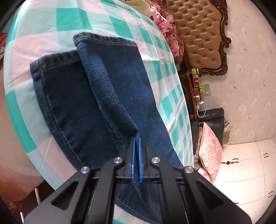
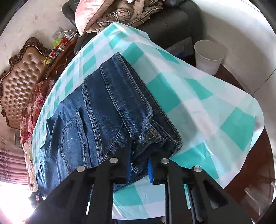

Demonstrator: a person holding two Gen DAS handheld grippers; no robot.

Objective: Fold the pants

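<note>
Dark blue jeans lie on a table under a teal and white checked cloth (image 1: pixel 43 22). The left wrist view shows the two leg ends (image 1: pixel 96 82), one lying partly over the other, hems at the far side. My left gripper (image 1: pixel 136 139) is shut on the edge of the upper leg, its blue pads nearly touching. The right wrist view shows the waist end of the jeans (image 2: pixel 110 106), folded in half with the waistband at the right. My right gripper (image 2: pixel 139 165) is shut on the waistband corner; denim fills the gap between the blue pads.
A white bucket (image 2: pixel 209 55) stands on the floor beyond the table. A dark sofa with pillows and plaid clothes (image 2: pixel 131 15) is behind. A tufted brown headboard (image 1: pixel 201 34) and floral bedding (image 1: pixel 169 32) lie past the table. The checked cloth's edge (image 2: pixel 250 120) hangs over the dark table.
</note>
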